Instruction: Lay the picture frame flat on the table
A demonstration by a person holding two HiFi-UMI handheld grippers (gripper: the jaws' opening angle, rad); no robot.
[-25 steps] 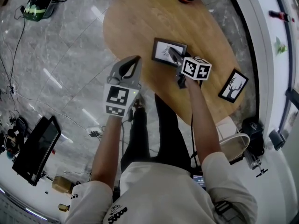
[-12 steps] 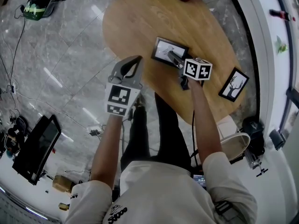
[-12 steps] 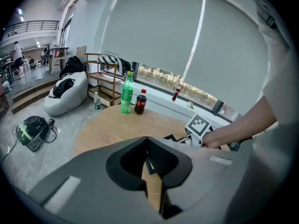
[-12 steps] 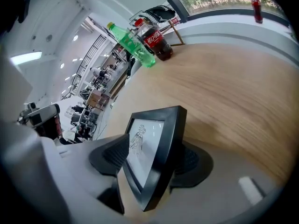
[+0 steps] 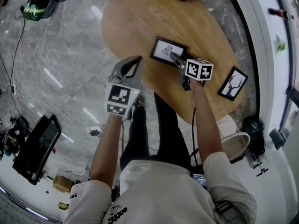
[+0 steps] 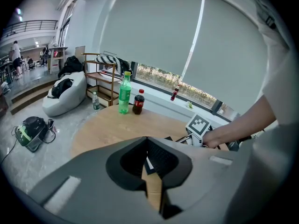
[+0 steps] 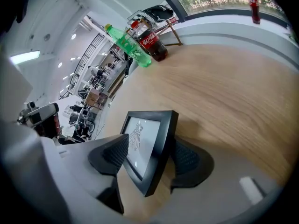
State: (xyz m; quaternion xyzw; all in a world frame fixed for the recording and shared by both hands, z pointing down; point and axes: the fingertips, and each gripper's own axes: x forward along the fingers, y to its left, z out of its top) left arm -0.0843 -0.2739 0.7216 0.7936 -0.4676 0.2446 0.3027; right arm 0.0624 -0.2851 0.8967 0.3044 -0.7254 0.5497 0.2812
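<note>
right gripper [image 7: 149, 161] opening | picture frame [image 7: 140, 141] between its fingers [image 7: 113, 154], on table [image 7: 224, 92]

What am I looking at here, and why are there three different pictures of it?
There is no robot: a person holds a two-jaw gripper in each hand. One picture comes from a camera on the person's head, looking down. The other two come from cameras riding on the grippers. On the wooden table are a green bottle, a cola bottle and a tree-print frame. The right gripper has the picture frame between its jaws, which are opening. The left gripper is shut and empty.
</note>
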